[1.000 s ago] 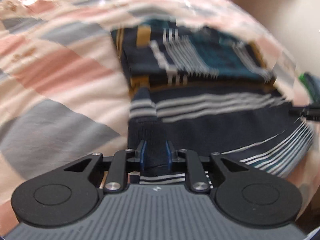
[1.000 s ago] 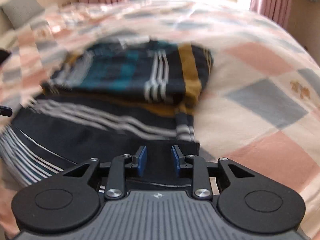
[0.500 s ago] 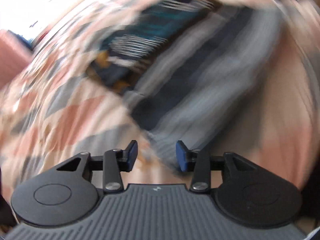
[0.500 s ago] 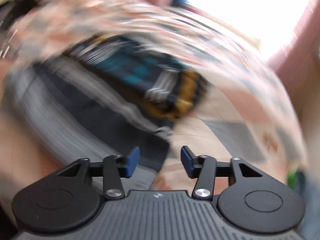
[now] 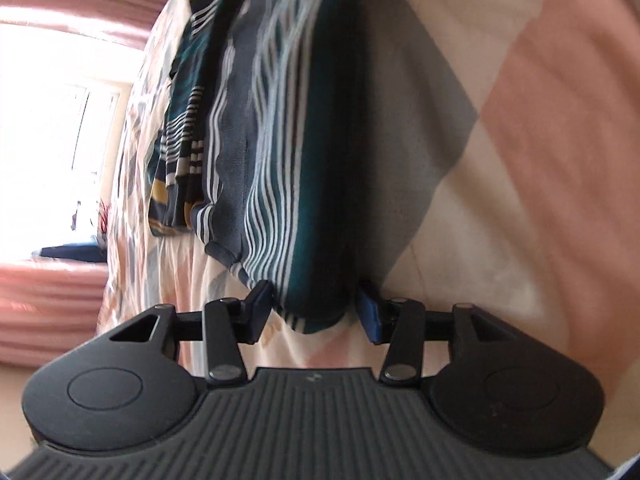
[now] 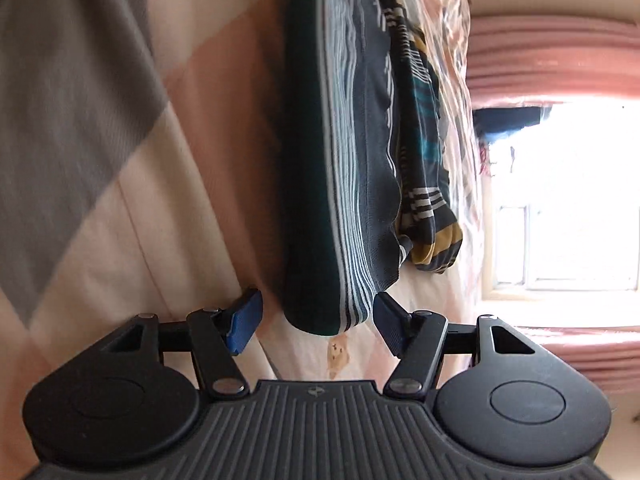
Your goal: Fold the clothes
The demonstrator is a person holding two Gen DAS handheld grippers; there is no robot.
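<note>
1. Left wrist view: the left gripper [image 5: 314,312] had rolled onto its side, so the bed [image 5: 520,128] and its pink, grey and cream checked cover stood upright in the picture. The folded end of the striped navy and teal garment [image 5: 280,152] lay on the cover, its near corner reaching in between the jaws. The jaws had just been opening and stood part-way apart, close on either flank of the cloth; no pinch showed, so I judged it not gripped.

2. Right wrist view: the right gripper [image 6: 318,322] was rolled the opposite way, with the garment's other near corner [image 6: 332,184] between its jaws. These too had just been opening and stood wider, with clear gaps on both sides.

3. Step in hand, as I judged it: both grippers were lining up on the near folded edge for the next fold.

4. The next move probably called for closing both jaws on the whole thickness of the edge, then lifting evenly toward the mustard-striped far end [image 6: 434,248].
</note>
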